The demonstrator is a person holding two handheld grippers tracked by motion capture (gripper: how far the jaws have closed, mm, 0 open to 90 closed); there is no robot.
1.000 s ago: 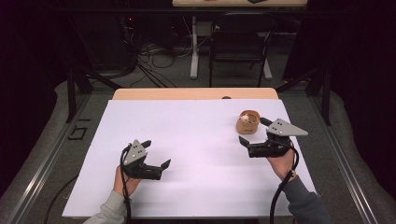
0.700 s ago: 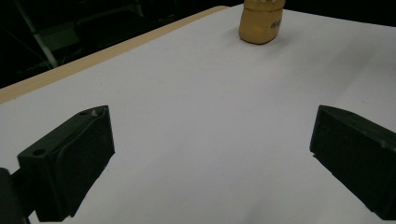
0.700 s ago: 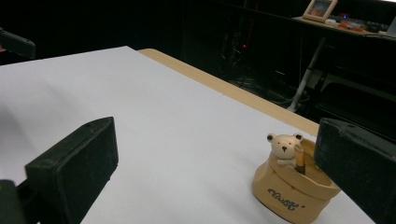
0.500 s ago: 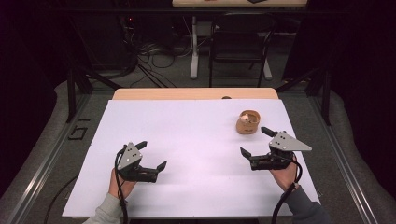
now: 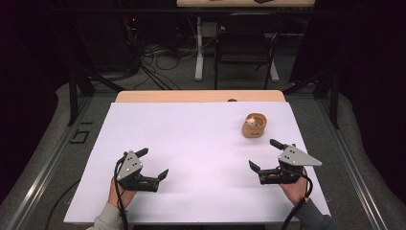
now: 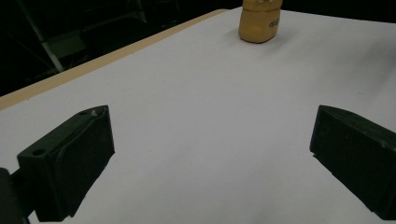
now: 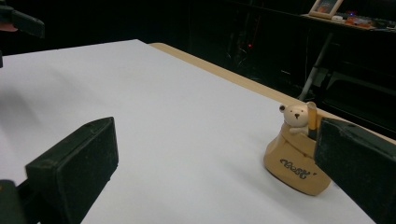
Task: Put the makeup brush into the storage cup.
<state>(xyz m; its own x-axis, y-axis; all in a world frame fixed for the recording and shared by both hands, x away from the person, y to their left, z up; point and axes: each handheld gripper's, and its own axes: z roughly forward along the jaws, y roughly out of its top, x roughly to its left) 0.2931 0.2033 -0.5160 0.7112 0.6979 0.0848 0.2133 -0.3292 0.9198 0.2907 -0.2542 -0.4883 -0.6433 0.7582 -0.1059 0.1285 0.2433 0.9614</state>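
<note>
A small tan holder (image 5: 254, 125) with a little white bear figure in it stands on the white table cover (image 5: 201, 139) at the back right. My right gripper (image 5: 262, 153) is open and empty, a short way in front of the holder and apart from it. In the right gripper view the holder (image 7: 294, 158) sits partly behind the right jaw of that gripper (image 7: 217, 135). At the front left, my left gripper (image 5: 154, 163) is open and empty. In the left gripper view the holder (image 6: 260, 21) stands far off beyond the wide-apart jaws of this gripper (image 6: 212, 121).
A strip of wooden table edge (image 5: 201, 96) shows past the white cover at the back. Beyond it are a dark chair (image 5: 244, 48), a table leg and cables on the floor. Metal rails run along both sides of the table.
Both grippers have drawn back toward the person. The right one has moved away from the holder and both stay open.
</note>
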